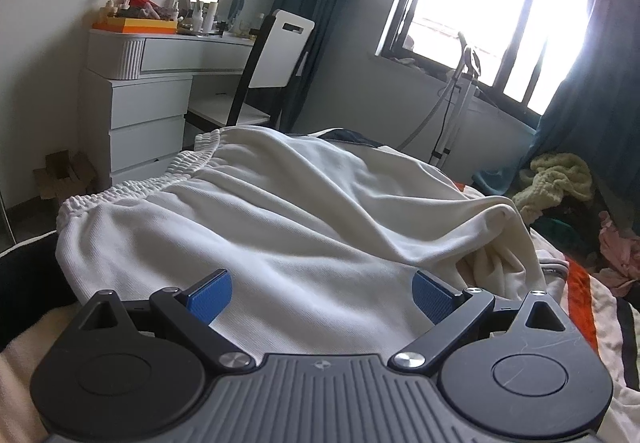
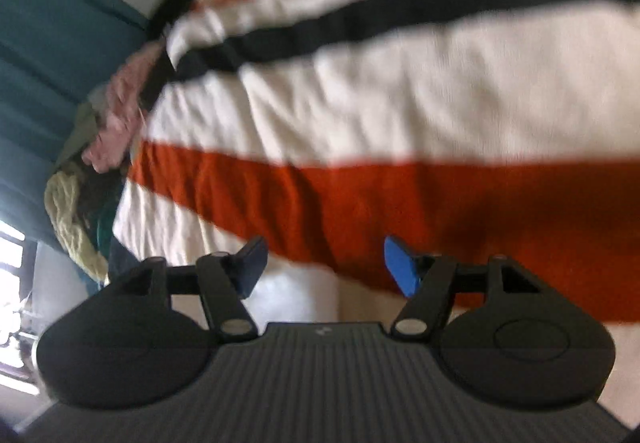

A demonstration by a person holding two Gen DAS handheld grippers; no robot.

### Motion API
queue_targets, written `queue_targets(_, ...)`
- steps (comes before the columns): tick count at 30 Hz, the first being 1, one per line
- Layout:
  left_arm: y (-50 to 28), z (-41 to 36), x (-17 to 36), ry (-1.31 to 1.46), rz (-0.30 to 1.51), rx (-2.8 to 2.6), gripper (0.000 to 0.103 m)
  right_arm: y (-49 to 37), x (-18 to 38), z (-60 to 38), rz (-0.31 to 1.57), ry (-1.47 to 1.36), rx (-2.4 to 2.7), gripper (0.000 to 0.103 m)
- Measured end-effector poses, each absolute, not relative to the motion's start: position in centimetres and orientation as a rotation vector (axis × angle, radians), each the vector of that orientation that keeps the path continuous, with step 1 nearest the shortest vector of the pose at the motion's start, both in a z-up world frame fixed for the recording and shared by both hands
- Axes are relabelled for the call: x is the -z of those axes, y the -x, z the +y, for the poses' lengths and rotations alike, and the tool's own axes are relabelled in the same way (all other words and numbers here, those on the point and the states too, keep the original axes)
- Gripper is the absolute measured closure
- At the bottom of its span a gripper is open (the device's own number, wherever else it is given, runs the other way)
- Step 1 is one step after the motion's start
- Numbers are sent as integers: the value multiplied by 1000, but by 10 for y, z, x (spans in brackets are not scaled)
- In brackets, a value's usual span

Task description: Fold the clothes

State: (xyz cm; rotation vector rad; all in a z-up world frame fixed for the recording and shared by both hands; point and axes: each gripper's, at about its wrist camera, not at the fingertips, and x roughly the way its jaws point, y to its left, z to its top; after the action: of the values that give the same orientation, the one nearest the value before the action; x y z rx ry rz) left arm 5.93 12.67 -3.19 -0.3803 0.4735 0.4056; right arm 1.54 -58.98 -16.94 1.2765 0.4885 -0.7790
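White shorts [image 1: 280, 211] with a gathered elastic waistband [image 1: 132, 187] lie rumpled on the bed in the left wrist view, one corner folded over at the right. My left gripper [image 1: 322, 293] is open just above their near edge, its blue pads [image 1: 212, 297] wide apart with the cloth beneath them. In the blurred right wrist view my right gripper [image 2: 324, 267] is open over the striped blanket [image 2: 360, 115], nothing between its blue fingertips [image 2: 400, 267]. The shorts do not show in that view.
A white, orange and black striped blanket [image 1: 580, 295] covers the bed. A pile of clothes [image 1: 560, 183] lies at the bed's far right, seen too as a pink and yellow clothes pile [image 2: 100, 147]. A white dresser [image 1: 148, 103], chair [image 1: 276, 59] and window [image 1: 480, 3] stand beyond.
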Motion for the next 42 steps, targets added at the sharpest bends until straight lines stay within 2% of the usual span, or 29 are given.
queue_targets(4,-62,127,34,378,483,-409,5,-33,191,-586,552,-1359,680,36)
queue_targets(6,-63,127,35,387,482,-399,5,-38,187,-583,531,-1348,620,43)
queue_targets(8,-65,126,35,381,480,-389,5,-44,182,-579,547,-1315,575,69)
queue_targets(9,-67,124,36,374,480,-386,5,-44,178,-577,551,-1283,577,89)
queue_targets(10,-68,123,36,366,484,-383,5,-44,172,-575,553,-1247,586,94)
queue_targets(11,-69,122,37,360,488,-380,5,-42,164,-574,523,-1206,612,96)
queue_targets(14,-72,119,39,343,501,-373,5,-29,135,-568,410,-1079,711,96)
queue_targets(16,-74,118,40,333,507,-368,5,-26,126,-562,397,-1041,768,96)
queue_targets(21,-78,116,43,308,526,-350,5,-31,146,-569,565,-1082,851,93)
queue_targets(23,-79,113,44,294,533,-340,5,-25,157,-575,599,-1157,861,86)
queue_targets(25,-78,111,44,285,536,-326,5,-18,157,-577,607,-1177,905,66)
queue_targets(26,-78,110,43,281,537,-319,5,-16,152,-575,607,-1145,936,60)
queue_targets(30,-75,101,39,241,521,-286,5,-17,123,-562,543,-970,970,50)
queue_targets(35,-62,80,30,145,488,-184,5,-41,76,-513,472,-736,727,49)
queue_targets(42,-61,43,14,75,457,-83,5,-67,32,-390,395,-500,159,49)
